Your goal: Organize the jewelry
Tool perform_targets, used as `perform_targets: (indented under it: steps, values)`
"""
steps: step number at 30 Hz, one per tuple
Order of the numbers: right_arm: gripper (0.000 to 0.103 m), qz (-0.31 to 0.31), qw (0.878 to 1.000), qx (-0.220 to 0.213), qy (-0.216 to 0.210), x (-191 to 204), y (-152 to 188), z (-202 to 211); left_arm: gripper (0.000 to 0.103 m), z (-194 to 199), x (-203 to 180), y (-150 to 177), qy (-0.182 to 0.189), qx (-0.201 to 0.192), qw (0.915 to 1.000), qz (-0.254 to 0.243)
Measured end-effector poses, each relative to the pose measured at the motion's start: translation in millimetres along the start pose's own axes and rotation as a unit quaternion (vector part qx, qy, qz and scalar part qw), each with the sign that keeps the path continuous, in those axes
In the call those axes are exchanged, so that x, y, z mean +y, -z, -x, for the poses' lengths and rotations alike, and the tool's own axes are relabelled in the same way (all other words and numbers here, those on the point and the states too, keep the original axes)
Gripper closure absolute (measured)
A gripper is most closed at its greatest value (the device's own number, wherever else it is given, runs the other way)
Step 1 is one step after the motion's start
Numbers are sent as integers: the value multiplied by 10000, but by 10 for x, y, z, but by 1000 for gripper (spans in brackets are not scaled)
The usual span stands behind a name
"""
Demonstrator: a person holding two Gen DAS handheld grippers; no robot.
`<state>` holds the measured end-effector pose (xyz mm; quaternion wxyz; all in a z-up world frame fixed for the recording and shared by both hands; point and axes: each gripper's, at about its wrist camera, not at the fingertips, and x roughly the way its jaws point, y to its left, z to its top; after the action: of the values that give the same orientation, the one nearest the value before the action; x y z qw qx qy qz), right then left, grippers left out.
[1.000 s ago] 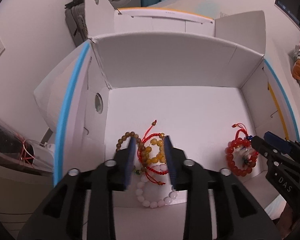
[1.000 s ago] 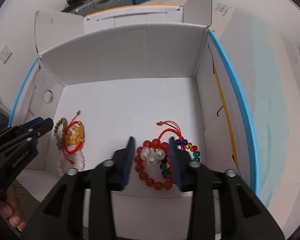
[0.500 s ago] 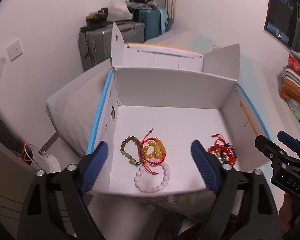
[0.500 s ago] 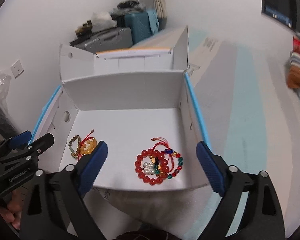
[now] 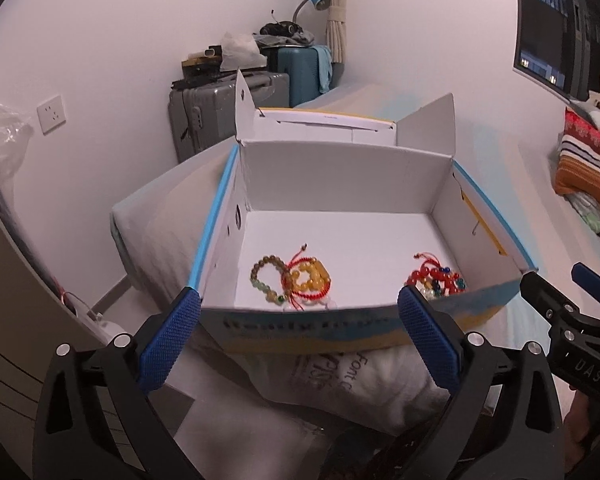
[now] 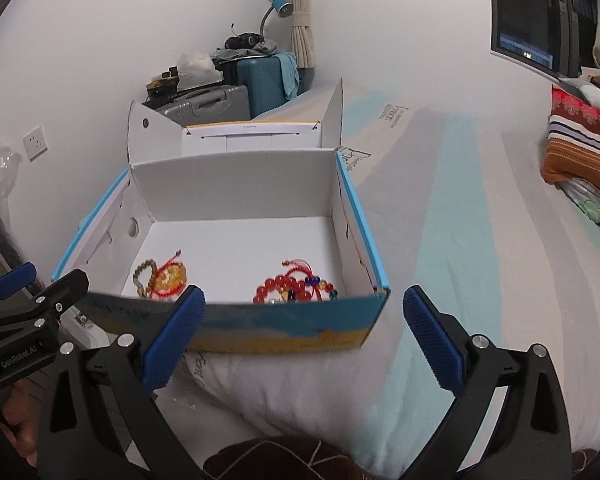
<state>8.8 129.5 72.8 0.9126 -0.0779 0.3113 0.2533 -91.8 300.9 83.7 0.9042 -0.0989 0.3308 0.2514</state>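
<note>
Left wrist view: the left gripper point(image 5: 298, 336), fingers just spread wide and grasping nothing, hangs before the near wall of the open white cardboard box point(image 5: 340, 168) on the bed point(image 5: 148, 216). Near the box's front-left corner lie three beaded bracelets point(image 5: 296, 280), brown-green, amber, red cord; the back half is bare.

Right wrist view: the right gripper point(image 6: 304, 332), likewise just released and empty, faces the front-right corner, where one cluster of red and multicoloured bead bracelets point(image 6: 296, 288) lies
</note>
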Motion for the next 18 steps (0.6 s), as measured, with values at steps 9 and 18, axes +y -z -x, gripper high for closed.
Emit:
perform_targets:
  steps: [9,18]
  values:
    - [8,-19,9999,20,127,-43,123,-49,6,-67,-40,130,5,20,10000,5]
    - [8,59,9998,10,208,-12,137,-68,7,-75,-59,114,-71,-63,10000,-28]
